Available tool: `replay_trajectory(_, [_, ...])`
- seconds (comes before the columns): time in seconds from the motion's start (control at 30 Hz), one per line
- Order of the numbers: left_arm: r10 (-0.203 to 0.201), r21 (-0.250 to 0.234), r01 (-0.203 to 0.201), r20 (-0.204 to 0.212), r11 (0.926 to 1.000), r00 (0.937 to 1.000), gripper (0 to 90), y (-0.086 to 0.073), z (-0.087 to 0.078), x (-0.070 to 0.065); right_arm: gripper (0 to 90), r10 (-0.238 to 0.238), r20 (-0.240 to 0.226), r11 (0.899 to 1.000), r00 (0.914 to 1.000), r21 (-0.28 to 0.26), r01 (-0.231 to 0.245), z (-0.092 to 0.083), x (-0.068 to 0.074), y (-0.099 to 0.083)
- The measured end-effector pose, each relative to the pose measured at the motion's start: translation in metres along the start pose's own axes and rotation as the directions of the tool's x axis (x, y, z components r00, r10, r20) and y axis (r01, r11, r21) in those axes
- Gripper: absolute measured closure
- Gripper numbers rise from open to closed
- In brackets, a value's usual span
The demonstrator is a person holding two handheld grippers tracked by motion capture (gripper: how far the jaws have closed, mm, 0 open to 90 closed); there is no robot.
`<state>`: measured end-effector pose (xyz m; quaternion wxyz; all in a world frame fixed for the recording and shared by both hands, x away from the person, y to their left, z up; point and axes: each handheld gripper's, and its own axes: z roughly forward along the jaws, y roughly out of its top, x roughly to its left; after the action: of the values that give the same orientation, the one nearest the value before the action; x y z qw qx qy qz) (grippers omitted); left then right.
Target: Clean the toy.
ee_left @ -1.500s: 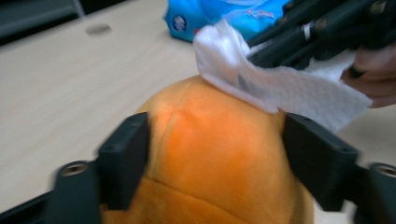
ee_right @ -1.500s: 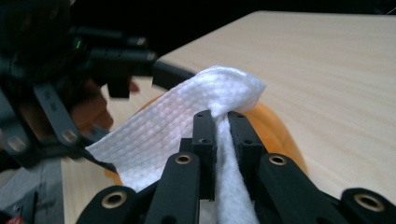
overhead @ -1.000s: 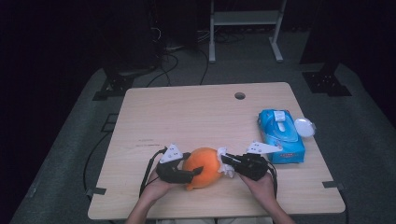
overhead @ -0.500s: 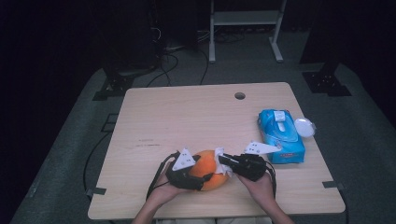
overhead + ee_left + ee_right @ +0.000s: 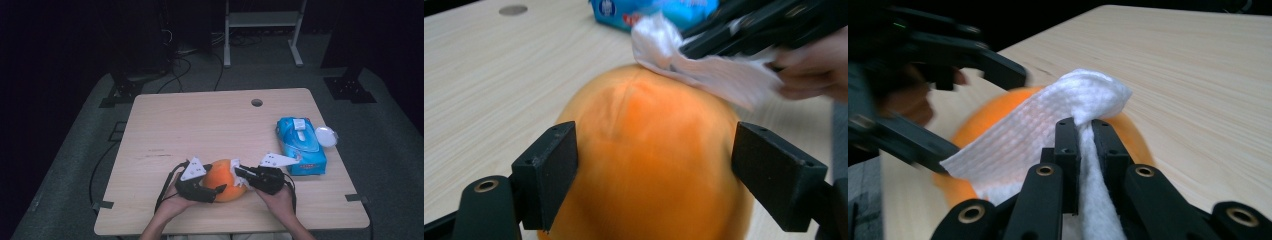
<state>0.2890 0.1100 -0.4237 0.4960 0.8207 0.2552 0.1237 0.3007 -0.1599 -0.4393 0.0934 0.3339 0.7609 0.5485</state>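
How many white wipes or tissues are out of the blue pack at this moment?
1. A single white wipe is pinched in the right claw and lies against the orange fruit. More are probably hidden inside the blue pack near the table's right edge.

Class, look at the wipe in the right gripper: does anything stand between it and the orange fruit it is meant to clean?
Nothing visible does. The right gripper pinches the white wipe, which lies directly on the orange fruit; the left gripper straddles the fruit's sides.

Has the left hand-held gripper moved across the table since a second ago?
Yes. The left hand-held gripper has shifted right, toward the blue wipes pack, and now straddles the orange ball.
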Motion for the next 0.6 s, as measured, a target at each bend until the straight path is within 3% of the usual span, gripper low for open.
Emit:
replay_trajectory(0.07, [-0.005,0.018,0.005,-0.002,0.9998,1.0,21.3,-0.001,0.003,-0.001,81.9,0.016,0.008,1.0,0.9998,-0.006,-0.016,-0.002,-0.003,0.001])
replay_trajectory(0.13, [0.026,0.036,-0.026,-0.016,0.999,0.9995,23.8,-0.001,0.008,-0.007,81.8,0.004,-0.007,1.0,1.0,-0.022,-0.004,-0.004,0.005,0.005])
replay_trajectory(0.2, [0.056,0.034,-0.056,-0.005,0.9979,0.9984,24.2,0.002,0.01,-0.012,81.8,-0.049,-0.041,0.998,0.9979,-0.03,0.048,-0.002,0.019,0.01])
replay_trajectory(0.27, [0.075,0.037,-0.074,-0.008,0.9966,0.9972,22.7,0.005,0.008,-0.014,81.9,-0.096,-0.028,0.995,0.995,-0.009,0.096,0.001,0.026,0.012])
replay_trajectory(0.33, [0.029,0.007,-0.029,-0.005,0.9995,0.9996,19.2,0.004,0.002,-0.007,82.1,-0.061,-0.028,0.998,0.9978,0.002,0.061,0.002,0.018,0.008])
replay_trajectory(0.4, [-0.013,-0.006,0.013,-0.028,0.9999,0.9995,14.0,0.004,-0.001,-0.001,82.1,-0.04,-0.012,0.999,0.9991,0.005,0.04,0.0,0.01,0.006])
replay_trajectory(0.47, [-0.08,-0.009,0.08,0.001,0.9968,0.9968,13.9,0.001,0.0,0.006,82.1,-0.02,-0.003,1.0,0.9998,-0.002,0.02,-0.003,0.005,0.006])
replay_trajectory(0.5, [-0.086,0.003,0.086,0.024,0.9963,0.996,17.4,-0.001,0.002,0.006,82.1,-0.023,0.001,1.0,0.9997,-0.003,0.023,-0.003,0.005,0.007])
replay_trajectory(0.53, [-0.07,0.009,0.07,0.031,0.9975,0.9971,23.2,-0.002,0.004,0.004,82.0,-0.02,0.002,1.0,0.9998,-0.003,0.02,-0.003,0.006,0.008])
replay_trajectory(0.6, [-0.026,0.018,0.026,0.024,0.9995,0.9994,26.3,0.0,0.008,-0.004,82.1,-0.038,-0.013,0.999,0.9992,-0.015,0.037,-0.003,0.015,0.01])
